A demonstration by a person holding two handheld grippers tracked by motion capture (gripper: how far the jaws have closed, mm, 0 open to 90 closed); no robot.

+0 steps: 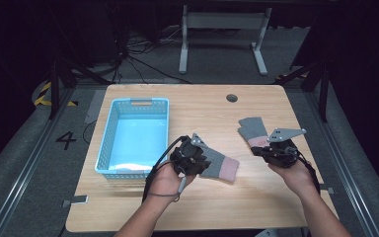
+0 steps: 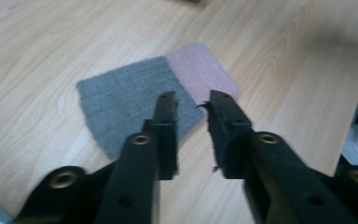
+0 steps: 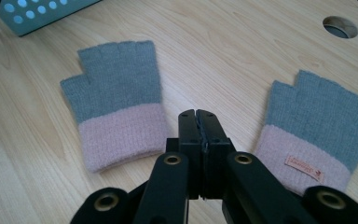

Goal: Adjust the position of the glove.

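Two gloves flat on the counter [image 1: 256, 192], both claws empty.
Lower centre of the high view: left claw [image 2: 192, 108], jaws narrowly parted, over the left glove [image 1: 220, 166]. Right of centre: right claw [image 3: 198, 122], jaws together, at the right glove [image 1: 253, 131]. Upper left: basket [image 1: 107, 143].

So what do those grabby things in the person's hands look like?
Each gripper is black, with two long flat jaws that have brass-coloured rivets. The left gripper trails a black cable that loops under the wrist, and a grey plate sits on top. The right gripper carries a grey three-cornered plate too. Both forearms are bare, with no sleeves showing.
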